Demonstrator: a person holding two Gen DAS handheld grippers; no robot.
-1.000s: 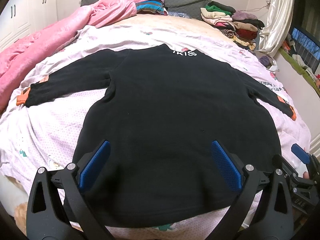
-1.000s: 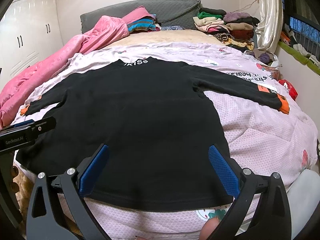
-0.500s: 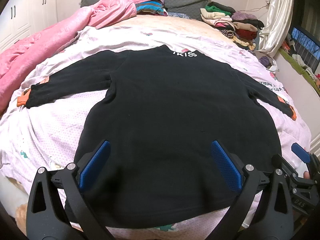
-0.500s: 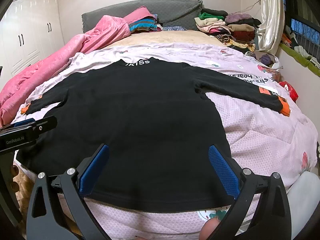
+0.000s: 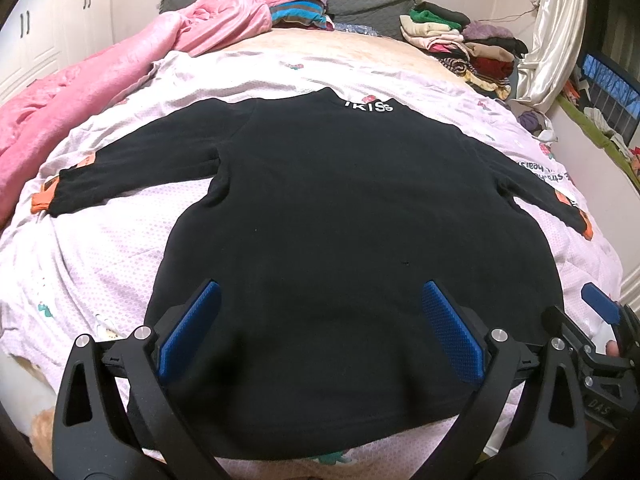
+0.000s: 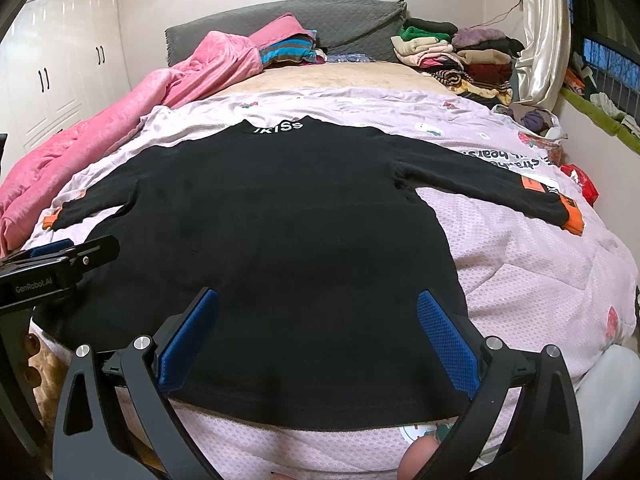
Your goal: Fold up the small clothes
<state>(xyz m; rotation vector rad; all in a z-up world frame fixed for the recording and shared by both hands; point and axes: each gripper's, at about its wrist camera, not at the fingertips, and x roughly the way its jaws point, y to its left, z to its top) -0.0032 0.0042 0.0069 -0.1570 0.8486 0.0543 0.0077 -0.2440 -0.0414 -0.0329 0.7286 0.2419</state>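
Note:
A black long-sleeved sweater [image 5: 352, 216] [image 6: 280, 232] lies flat on the bed, hem towards me, sleeves spread to both sides, white letters at the collar and orange cuffs [image 6: 574, 218]. My left gripper [image 5: 320, 320] hangs open over the hem's left half, blue pads wide apart with nothing between them. My right gripper [image 6: 318, 324] is open above the hem's right half, likewise holding nothing. The left gripper's side [image 6: 60, 264] shows at the left edge of the right wrist view. At the right edge of the left wrist view, the right gripper's blue pad [image 5: 600, 308] peeks in.
The sweater rests on a pale pink printed quilt [image 5: 100, 248]. A crumpled pink blanket [image 5: 100, 92] lies along the left side. Piles of folded clothes [image 6: 452, 56] sit at the far right by the grey headboard [image 6: 288, 20]. White wardrobes [image 6: 60, 64] stand at left.
Both grippers have stayed open over the hem; the right wrist view has drawn back and lifted slightly. The sweater has not moved.

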